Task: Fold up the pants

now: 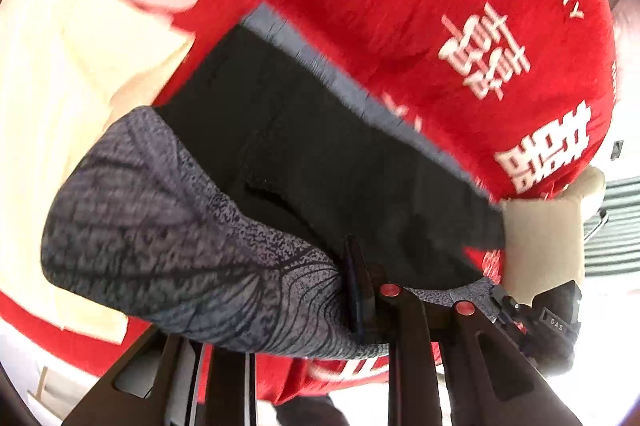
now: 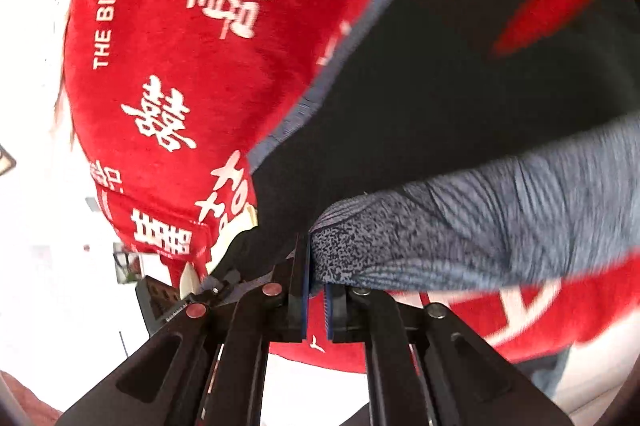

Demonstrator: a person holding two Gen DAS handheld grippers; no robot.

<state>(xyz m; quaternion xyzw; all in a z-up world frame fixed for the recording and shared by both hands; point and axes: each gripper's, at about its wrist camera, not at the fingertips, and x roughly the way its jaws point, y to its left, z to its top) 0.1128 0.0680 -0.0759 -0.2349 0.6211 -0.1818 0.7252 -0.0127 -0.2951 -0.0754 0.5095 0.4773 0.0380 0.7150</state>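
- Pants (image 1: pixel 340 162): soft, limp, light; they sag between grips, above the red cloth (image 1: pixel 400 6).
- Left tongs (image 1: pixel 376 290) pinch the patterned waistband.
- Right tongs (image 2: pixel 316 266) clamp that band too; best hold is the thick band.

Pants (image 1: pixel 328 154): dark, near black main fabric w/ a grey-blue speckled part carrying thin dark curved lines, prob. a patterned panel or the inside face. Grey-blue band along one long edge, seen in both wrist views (image 2: pixel 460 98). Lifted and stretched out, hanging in front of red cloth w/ white characters. Speckled part bunched into rounded fold at lower left in left wrist view, at right in right wrist view. Dark fabric fairly flat, w/ one short crease near the middle. Edges blurred, so full shape and leg layout not clear.
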